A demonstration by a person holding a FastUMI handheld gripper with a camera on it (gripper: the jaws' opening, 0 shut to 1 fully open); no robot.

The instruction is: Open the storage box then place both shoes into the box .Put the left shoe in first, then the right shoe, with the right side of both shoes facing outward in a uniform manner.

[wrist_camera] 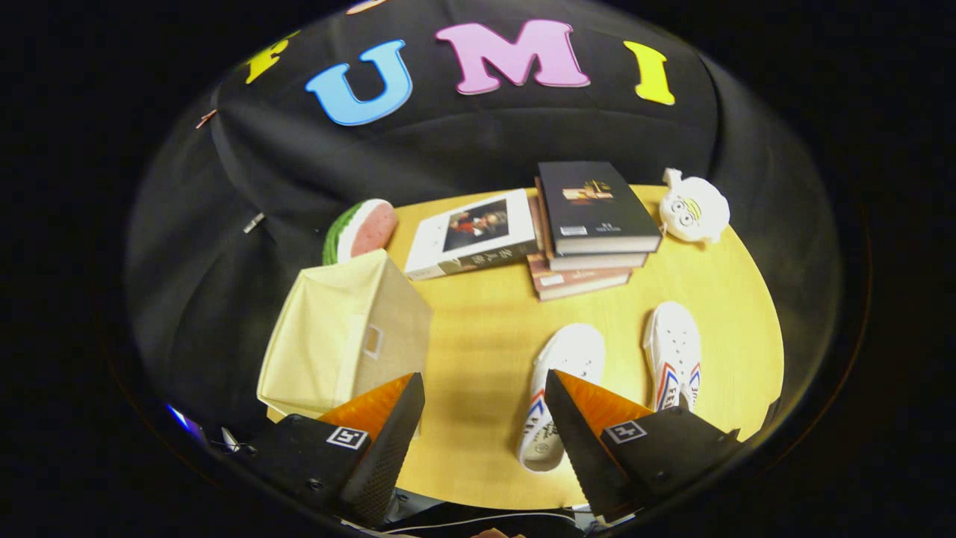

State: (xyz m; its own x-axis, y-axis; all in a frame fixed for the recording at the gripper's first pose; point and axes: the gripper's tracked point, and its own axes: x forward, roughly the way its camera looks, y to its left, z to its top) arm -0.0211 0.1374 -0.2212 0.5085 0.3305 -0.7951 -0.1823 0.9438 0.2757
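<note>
The tongs (484, 388) are being held apart above the counter (478, 329), gripping nothing. The closed storage box (345, 336) is sitting at ten o'clock from them; two white shoes (567, 373) (672, 351) are lying at two o'clock, side by side.

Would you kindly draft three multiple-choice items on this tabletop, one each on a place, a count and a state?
1. The storage box sits:
A. beside the watermelon toy
B. on the book stack
C. between the shoes

2. White shoes on the table:
A. one
B. two
C. three

3. The gripper is:
A. shut on a shoe
B. shut on the box
C. open, holding nothing

Key: 1 A, the toy lies just behind the box; 2 B, a left shoe and a right shoe lie side by side; 3 C, the fingers stand wide apart over bare table.
</note>
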